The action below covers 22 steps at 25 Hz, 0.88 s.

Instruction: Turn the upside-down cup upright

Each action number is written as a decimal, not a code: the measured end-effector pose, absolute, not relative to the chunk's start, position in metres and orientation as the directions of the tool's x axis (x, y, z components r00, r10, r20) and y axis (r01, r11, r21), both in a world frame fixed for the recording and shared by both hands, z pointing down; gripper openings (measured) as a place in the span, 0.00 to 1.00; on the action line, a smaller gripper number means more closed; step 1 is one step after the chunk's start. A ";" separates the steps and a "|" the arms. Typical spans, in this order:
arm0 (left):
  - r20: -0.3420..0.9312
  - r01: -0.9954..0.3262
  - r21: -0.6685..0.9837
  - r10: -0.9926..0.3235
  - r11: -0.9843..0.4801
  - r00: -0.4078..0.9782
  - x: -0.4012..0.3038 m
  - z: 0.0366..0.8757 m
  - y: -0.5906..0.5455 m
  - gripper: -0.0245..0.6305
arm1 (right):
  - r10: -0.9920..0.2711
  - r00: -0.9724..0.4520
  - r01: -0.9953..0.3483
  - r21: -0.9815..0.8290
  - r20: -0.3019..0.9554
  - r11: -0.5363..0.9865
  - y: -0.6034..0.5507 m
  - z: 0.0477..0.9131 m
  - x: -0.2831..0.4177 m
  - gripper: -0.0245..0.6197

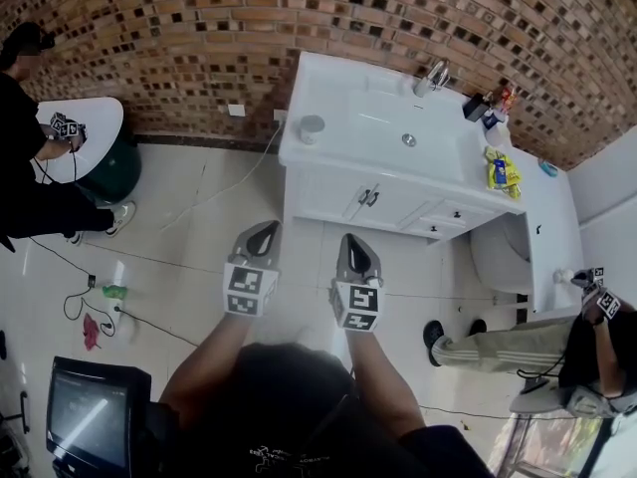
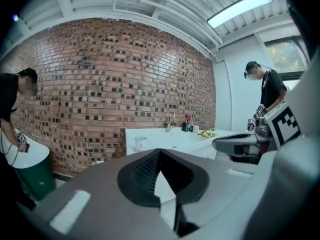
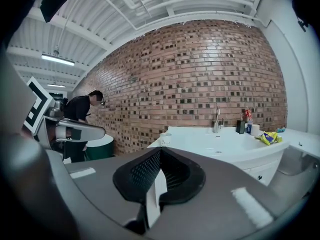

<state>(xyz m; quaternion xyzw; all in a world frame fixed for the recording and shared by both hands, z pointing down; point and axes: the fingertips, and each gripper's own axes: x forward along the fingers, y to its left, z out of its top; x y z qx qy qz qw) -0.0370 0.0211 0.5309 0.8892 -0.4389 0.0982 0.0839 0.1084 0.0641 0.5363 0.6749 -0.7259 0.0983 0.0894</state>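
My left gripper [image 1: 264, 229] and right gripper [image 1: 355, 242] are both clenched on nothing, jaws pressed together. I hold them side by side over the tiled floor [image 1: 199, 217], well short of the white vanity [image 1: 328, 182]. The cup [image 1: 312, 128] stands on the vanity's countertop near its left edge, left of the basin [image 1: 398, 127]. The faucet [image 1: 435, 75] is farther right, by the brick wall [image 1: 199, 38]. I cannot tell which way up the cup is.
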 end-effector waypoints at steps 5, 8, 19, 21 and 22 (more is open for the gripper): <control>0.265 -0.800 0.063 -0.763 -0.597 0.590 -0.038 0.536 0.034 0.03 | -0.964 -0.085 -0.996 -0.026 0.253 0.081 0.071 0.536 0.104 0.06; 0.268 -0.803 0.060 -0.765 -0.593 0.585 -0.038 0.536 0.039 0.03 | -0.963 -0.094 -0.996 -0.017 0.253 0.092 0.073 0.535 0.103 0.06; 0.272 -0.802 0.048 -0.765 -0.595 0.584 -0.036 0.536 0.045 0.03 | -0.963 -0.081 -0.996 0.014 0.257 0.087 0.079 0.543 0.105 0.05; 0.271 -0.802 0.045 -0.765 -0.596 0.584 -0.036 0.534 0.045 0.03 | -0.964 -0.083 -0.996 0.013 0.251 0.089 0.079 0.540 0.103 0.05; 0.270 -0.801 0.044 -0.765 -0.597 0.585 -0.036 0.533 0.045 0.03 | -0.965 -0.085 -0.996 0.012 0.250 0.091 0.079 0.539 0.102 0.05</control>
